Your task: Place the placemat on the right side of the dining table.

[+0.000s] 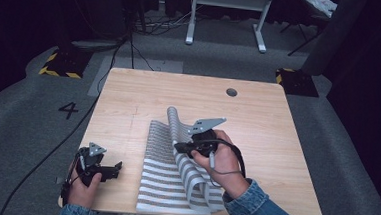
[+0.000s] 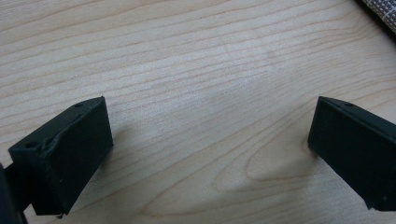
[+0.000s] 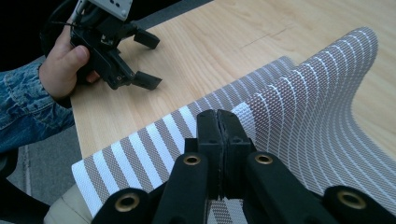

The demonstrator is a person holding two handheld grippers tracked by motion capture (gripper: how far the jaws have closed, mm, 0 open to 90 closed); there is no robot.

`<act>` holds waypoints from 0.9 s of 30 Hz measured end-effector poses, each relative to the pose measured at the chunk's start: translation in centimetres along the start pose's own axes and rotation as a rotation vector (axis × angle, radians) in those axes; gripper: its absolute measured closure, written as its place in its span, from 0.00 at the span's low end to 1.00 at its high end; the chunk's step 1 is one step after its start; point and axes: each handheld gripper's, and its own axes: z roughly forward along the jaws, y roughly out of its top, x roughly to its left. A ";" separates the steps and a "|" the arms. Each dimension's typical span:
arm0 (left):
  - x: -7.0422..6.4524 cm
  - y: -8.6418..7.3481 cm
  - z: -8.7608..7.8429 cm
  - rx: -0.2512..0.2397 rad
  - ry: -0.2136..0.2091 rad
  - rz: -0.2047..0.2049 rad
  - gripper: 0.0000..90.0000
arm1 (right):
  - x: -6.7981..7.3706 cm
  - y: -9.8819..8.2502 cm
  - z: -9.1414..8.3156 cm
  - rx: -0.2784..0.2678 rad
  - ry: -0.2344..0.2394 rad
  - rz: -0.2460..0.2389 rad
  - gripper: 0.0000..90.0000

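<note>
1. Striped mat (image 1: 166,178): grey and white, lying on the near middle of the table (image 1: 258,116); its right edge is lifted and curled over.
2. Right gripper (image 1: 180,148): jaws clamped on the mat's raised edge.
3. Left gripper (image 1: 115,169): jaws apart, nothing between them, resting at the table's near left corner, apart from the mat.

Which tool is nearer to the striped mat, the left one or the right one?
Right. The right tool is shut on the striped mat, lifting its edge. The left tool rests open on the table, apart from the mat, off its left side.
</note>
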 end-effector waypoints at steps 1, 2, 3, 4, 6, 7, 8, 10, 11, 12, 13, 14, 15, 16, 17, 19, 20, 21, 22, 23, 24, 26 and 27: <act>0.0 0.0 0.0 0.000 -0.001 0.000 0.00 | -0.1 0.0 -0.5 -0.007 -0.004 -0.002 0.99; 0.0 0.0 0.0 0.000 0.000 0.000 0.00 | -0.1 0.0 -1.1 -0.009 -0.012 -0.003 0.99; 0.0 0.0 0.0 0.000 0.000 0.000 0.00 | -0.1 0.0 -1.1 -0.009 -0.012 -0.003 0.99; 0.0 0.0 0.0 0.000 -0.001 -0.001 0.00 | -0.2 0.0 -1.5 -0.015 -0.015 -0.009 0.99; 0.0 0.0 0.0 0.002 -0.004 -0.001 0.00 | -0.4 0.1 -3.1 -0.030 -0.029 -0.018 0.99; 0.0 0.0 0.0 0.002 -0.004 -0.001 0.00 | -0.4 0.1 -3.1 -0.030 -0.029 -0.018 0.99; 0.0 0.0 0.0 0.004 -0.005 -0.002 0.00 | -0.6 0.0 -4.2 -0.043 -0.041 -0.030 0.99; 0.0 0.0 -0.1 0.005 -0.002 -0.002 0.00 | -0.8 -0.1 -5.2 -0.056 -0.047 -0.031 0.99; 0.0 -0.1 -0.1 0.006 -0.004 -0.001 0.00 | -1.0 -0.2 -5.8 -0.061 -0.052 -0.027 0.99; 0.0 -0.1 -0.1 0.008 -0.005 0.003 0.00 | -1.2 -0.3 -6.4 -0.065 -0.056 -0.028 0.99; 0.0 -0.1 -0.1 0.008 -0.005 0.003 0.00 | -1.2 -0.3 -6.4 -0.065 -0.056 -0.028 0.99; 0.0 -0.1 -0.1 0.005 -0.003 0.003 0.00 | -1.4 -0.3 -7.0 -0.073 -0.063 -0.031 0.99; 0.0 -0.1 -0.1 0.004 -0.006 0.002 0.00 | -1.6 -0.5 -7.6 -0.080 -0.070 -0.027 0.99; 0.0 -0.1 -0.1 0.004 -0.007 0.003 0.00 | -1.8 -0.6 -8.1 -0.084 -0.080 -0.031 0.99; 0.0 -0.2 -0.1 0.005 -0.006 0.002 0.00 | -1.9 -0.7 -8.6 -0.089 -0.087 -0.026 1.00; 0.0 -0.2 -0.2 0.005 -0.006 0.003 0.00 | -2.1 -0.8 -9.5 -0.101 -0.098 -0.029 1.00; 0.0 -0.2 -0.2 0.005 -0.006 0.003 0.00 | -2.2 -0.9 -10.0 -0.107 -0.102 -0.022 1.00; 0.0 -0.2 -0.2 0.005 -0.006 0.003 0.00 | -2.6 -1.0 -10.8 -0.121 -0.117 -0.023 1.00; 0.0 -0.2 -0.1 0.005 -0.007 0.003 0.00 | -2.6 -1.0 -10.8 -0.121 -0.117 -0.023 1.00; 0.0 -0.2 -0.1 0.005 -0.006 0.003 0.00 | -2.7 -1.0 -11.1 -0.128 -0.122 -0.021 1.00; 0.0 -0.2 -0.1 0.005 -0.007 0.003 0.00 | -2.9 -1.0 -11.7 -0.134 -0.132 -0.018 1.00; 0.0 -0.1 -0.1 0.005 -0.007 0.003 0.00 | -3.4 -1.1 -12.9 -0.148 -0.166 -0.015 1.00; 0.0 -0.1 -0.1 0.005 -0.007 0.003 0.00 | -3.4 -1.1 -12.9 -0.148 -0.166 -0.015 1.00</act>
